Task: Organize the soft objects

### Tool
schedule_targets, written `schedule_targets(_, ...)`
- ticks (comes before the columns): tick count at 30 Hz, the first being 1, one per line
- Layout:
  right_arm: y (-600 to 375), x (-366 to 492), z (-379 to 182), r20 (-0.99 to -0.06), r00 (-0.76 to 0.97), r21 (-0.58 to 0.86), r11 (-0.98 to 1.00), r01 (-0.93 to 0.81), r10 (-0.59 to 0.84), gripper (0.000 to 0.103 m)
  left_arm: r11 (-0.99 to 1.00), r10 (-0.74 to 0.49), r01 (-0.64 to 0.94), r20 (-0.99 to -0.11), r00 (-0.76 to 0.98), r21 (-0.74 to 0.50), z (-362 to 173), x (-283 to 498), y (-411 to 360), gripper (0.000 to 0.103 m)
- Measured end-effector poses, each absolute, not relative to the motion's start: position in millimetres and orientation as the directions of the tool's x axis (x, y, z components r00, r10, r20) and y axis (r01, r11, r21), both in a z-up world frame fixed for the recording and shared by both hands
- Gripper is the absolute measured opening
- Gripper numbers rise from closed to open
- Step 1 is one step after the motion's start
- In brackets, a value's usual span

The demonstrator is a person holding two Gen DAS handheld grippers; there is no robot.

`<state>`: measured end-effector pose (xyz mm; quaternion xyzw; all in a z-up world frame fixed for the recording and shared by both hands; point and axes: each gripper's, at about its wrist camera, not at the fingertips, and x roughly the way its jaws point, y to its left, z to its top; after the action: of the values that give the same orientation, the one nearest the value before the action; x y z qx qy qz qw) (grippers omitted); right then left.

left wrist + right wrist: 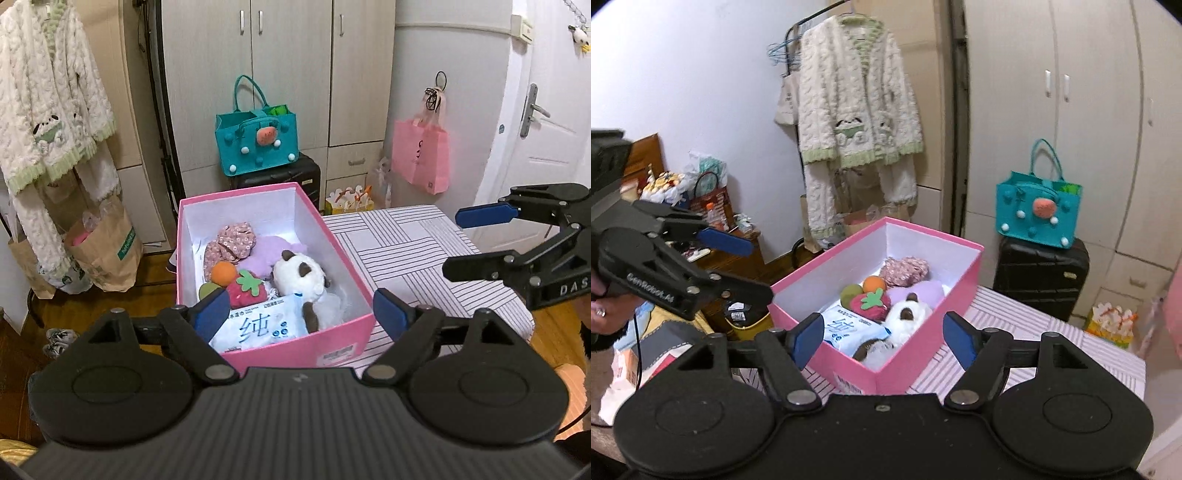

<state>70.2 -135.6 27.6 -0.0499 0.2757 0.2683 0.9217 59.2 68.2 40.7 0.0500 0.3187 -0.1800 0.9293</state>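
- Left wrist view: left gripper (301, 312) poised above the near end of the pink box (295, 349), jaws spread wide and empty, blue pads framing the box's near corners, tilted down toward it.
- Inside the pink box: panda plush (301, 275), strawberry plush (248, 290), orange ball (224, 274), floral fabric (232, 242), purple plush (267, 253) and a wipes pack (260, 325) at the near end.
- Right of the pink box, over the striped table (413, 236): right gripper (452, 242) seen side-on, jaws parted, nothing between them.
- Behind the pink box: teal bag (256, 142) on a black suitcase (291, 177).
- Right wrist view: right gripper (882, 338) angled down at the near corner of the pink box (846, 363), jaws released, holding nothing.
- Left of the pink box: left gripper (759, 267), jaws apart and empty, grasped from behind by a hand (605, 317).
- Plush toys and wipes pack (849, 328) all resting inside the pink box.
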Motion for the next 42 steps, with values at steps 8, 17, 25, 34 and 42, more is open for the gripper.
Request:
schedule_targets(8, -146, 52, 30, -0.566, 0.765, -0.005, 0.926, -0.376, 0.308, 0.103, 0.929, -0.333, 0.366, -0.575, 0.747, -0.061, 36, 39, 62, 0.103)
schedule_targets(17, -155, 37, 24, -0.593, 0.788, -0.068, 0.966, -0.251, 0.163, 0.103, 0.979, -0.158, 0.203, -0.608, 0.778, 0.006, 21, 40, 50, 0.103)
schedule_targets(25, -157, 20, 11, -0.567, 0.818, -0.047, 0.988, -0.145, 0.093, 0.103, 0.984, -0.094, 0.170, -0.666, 0.740, 0.050, 11, 37, 36, 0.103)
schedule_targets(34, -157, 10, 17, -0.556, 0.830, -0.052, 0.994, -0.100, 0.054, 0.103, 0.990, -0.072, 0.132, -0.633, 0.771, 0.049, 13, 24, 25, 0.103)
schedule_targets(42, -157, 6, 11, -0.562, 0.826, -0.029, 0.997, -0.074, 0.045, 0.103, 0.992, -0.075, 0.123, -0.632, 0.771, 0.032, 11, 20, 20, 0.103)
